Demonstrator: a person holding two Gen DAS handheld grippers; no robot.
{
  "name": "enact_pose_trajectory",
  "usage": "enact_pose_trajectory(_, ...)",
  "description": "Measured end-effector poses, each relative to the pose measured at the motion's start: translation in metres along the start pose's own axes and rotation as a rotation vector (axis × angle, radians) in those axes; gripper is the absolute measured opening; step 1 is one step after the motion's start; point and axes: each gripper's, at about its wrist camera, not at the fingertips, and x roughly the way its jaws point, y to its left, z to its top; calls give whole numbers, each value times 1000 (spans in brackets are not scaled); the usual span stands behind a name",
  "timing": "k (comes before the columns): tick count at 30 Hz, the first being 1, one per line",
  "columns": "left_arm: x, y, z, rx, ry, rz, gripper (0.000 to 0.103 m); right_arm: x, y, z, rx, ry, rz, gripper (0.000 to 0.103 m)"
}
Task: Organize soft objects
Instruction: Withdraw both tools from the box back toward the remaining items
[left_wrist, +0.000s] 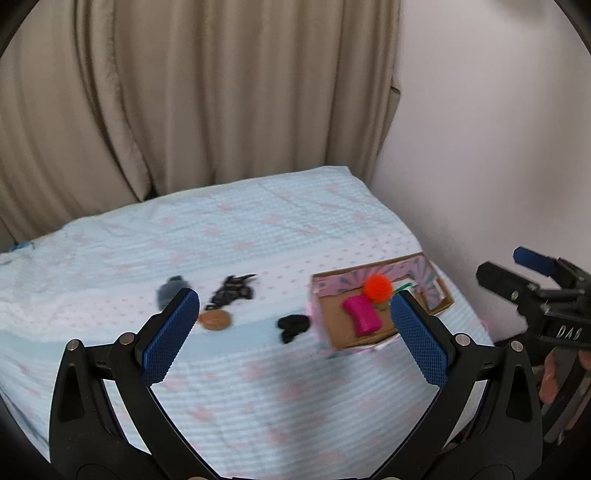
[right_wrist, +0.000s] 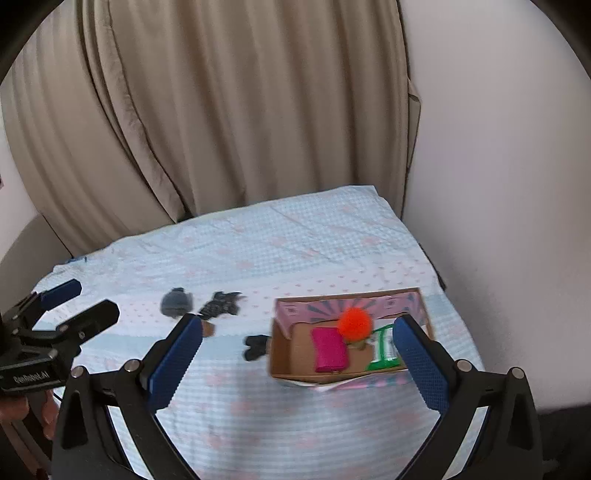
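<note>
Orange pom-pom (right_wrist: 354, 323) & pink roll (right_wrist: 330, 350) in cardboard box (right_wrist: 284, 354); both hand-held grippers, left (left_wrist: 295, 306) & right (right_wrist: 297, 334), spread wide, empty.

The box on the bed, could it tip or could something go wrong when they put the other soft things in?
Maybe. The cardboard box sits on a soft, bumpy bedsheet, so a push could tilt or slide it. The small black piece lies right against the box's wall, so a gripper reaching for it might bump the box. The orange pompom sits high inside and might roll.
</note>
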Motion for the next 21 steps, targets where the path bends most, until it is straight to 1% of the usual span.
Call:
enact_pose_trajectory(6,-17,59,-18,6,4,-12,103,-2,55,-10,1,-24,-13,103)
enact_pose_trajectory(10,-19,93,-23,39,11,-27,103,4,84,-15,34,-27,-35,103)
enact_pose_trajectory(15,-3,132,-29,83,31,-67,103,21,116,-20,77,-20,-83,103)
enact_pose_trajectory(18,13,149,-34,129,46,-89,103,35,131,-24,95,-2,-126,103)
enact_pose_trajectory(21,37,162,-42,193,77,-111,103,48,140,-29,131,9,-157,103)
